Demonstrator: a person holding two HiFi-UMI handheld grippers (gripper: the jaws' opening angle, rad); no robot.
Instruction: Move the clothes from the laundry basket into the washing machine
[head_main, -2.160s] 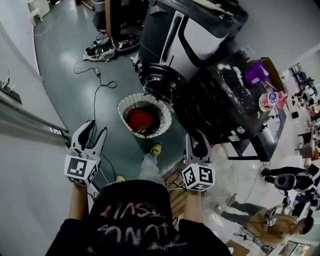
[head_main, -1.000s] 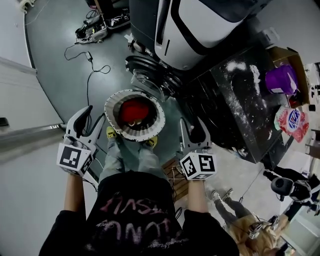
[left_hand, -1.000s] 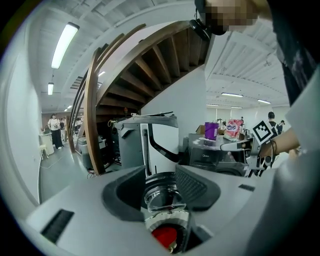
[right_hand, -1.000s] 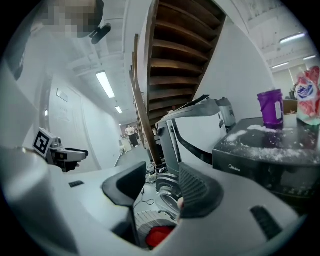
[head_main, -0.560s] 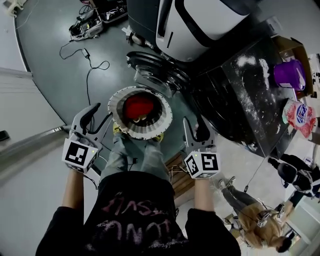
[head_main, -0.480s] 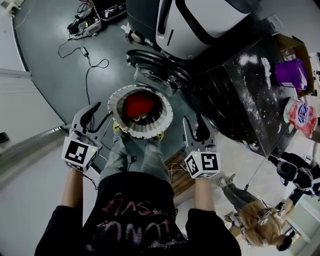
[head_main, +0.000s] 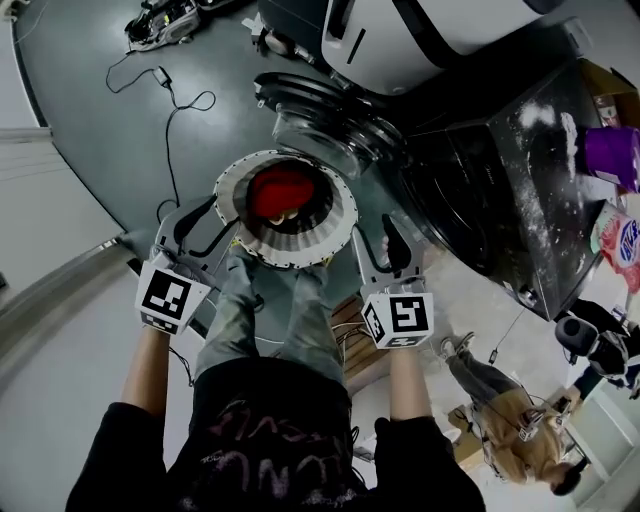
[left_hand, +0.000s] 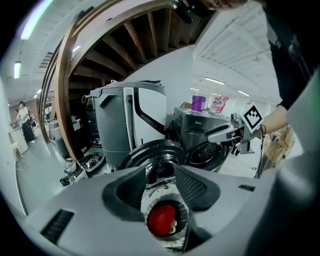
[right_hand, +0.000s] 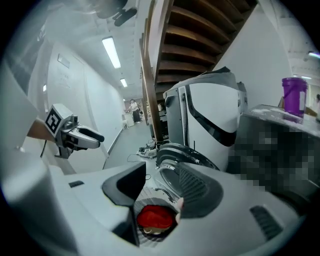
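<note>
Grey floor (head_main: 110, 150), trailing cable (head_main: 172, 120) beside laundry basket (head_main: 300, 248), wooden stairs (right_hand: 195, 30) overhead

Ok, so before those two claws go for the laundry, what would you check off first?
1. The washing machine door is open: ok; it is swung wide and the drum shows.
2. There is something to pick up: ok; a red garment lies in the basket.
3. The left gripper is free: ok; its jaws are apart with nothing held, beside the basket's left rim.
4. The right gripper is free: ok; its jaws are apart with nothing held, by the right rim.
5. More clothes lie under the red one: cannot tell; only a pale scrap shows beneath it.
</note>
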